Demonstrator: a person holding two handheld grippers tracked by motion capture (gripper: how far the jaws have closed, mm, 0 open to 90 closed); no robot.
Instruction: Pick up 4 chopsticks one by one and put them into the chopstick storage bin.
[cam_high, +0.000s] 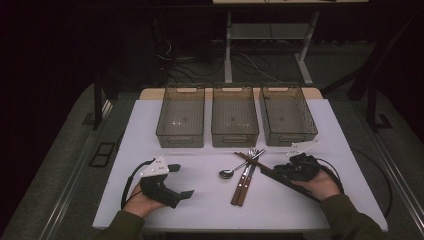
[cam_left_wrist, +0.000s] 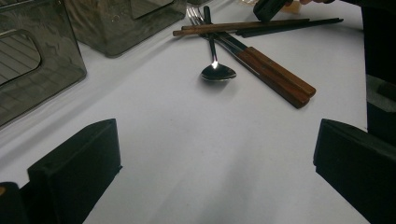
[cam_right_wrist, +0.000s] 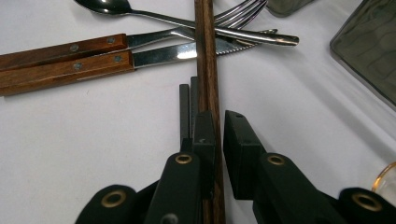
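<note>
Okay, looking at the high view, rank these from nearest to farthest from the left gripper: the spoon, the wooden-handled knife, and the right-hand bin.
From the left gripper:
1. Spoon, bowl toward it, mid-table.
2. Wooden-handled knife, just past the spoon, to its right.
3. Right-hand bin, far back right.

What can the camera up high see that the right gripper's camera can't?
The high view alone takes in all three bins side by side, the person's two hands, the left gripper with its jaws wide apart, and the floor with cables. The right gripper view alone shows, close up, the right gripper closing its jaws around brown chopsticks, and rivets in the wooden handles. Both show the spoon, the fork and the white table.
</note>
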